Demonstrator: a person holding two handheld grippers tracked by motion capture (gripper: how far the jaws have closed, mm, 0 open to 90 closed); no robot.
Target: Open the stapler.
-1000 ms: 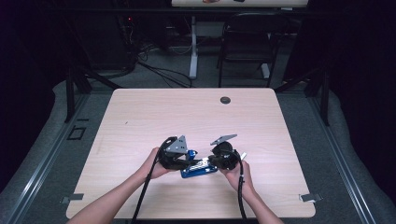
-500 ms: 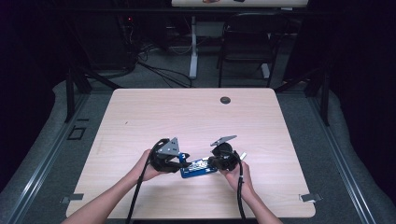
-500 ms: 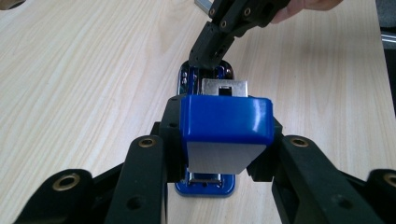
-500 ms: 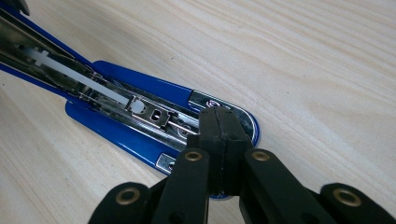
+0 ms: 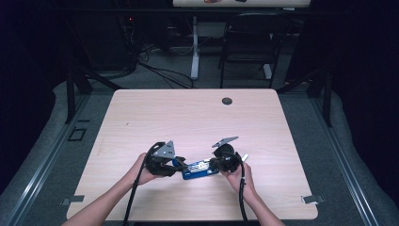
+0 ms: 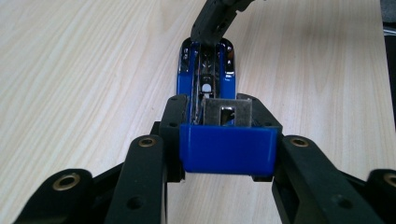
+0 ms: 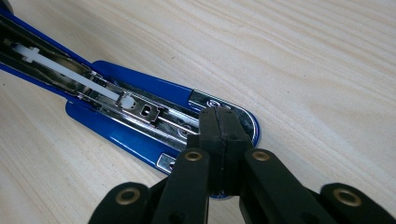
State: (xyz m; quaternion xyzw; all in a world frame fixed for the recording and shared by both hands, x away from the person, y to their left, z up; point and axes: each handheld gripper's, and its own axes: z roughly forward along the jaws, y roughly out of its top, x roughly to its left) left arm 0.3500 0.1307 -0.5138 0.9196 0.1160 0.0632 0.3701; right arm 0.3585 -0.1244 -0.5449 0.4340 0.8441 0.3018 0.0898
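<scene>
While blue stapler (image 5: 200,169) lies open on wood surface (image 5: 188,117), near front edge, both hand-held grippers meet it. Left hand-held gripper (image 6: 229,140) squeezes stapler's blue back end between its jaws. Right hand-held gripper (image 7: 219,135) clenched tight, jaw tips pressed together, resting on shiny metal front end.

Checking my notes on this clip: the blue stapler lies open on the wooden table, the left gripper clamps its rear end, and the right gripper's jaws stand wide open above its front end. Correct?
Not quite. The right gripper has its jaws shut, pressed together at the front end of the blue metal stapler, as the right gripper view shows. The rest holds: the left gripper clamps the rear end on the light wooden table.
</scene>
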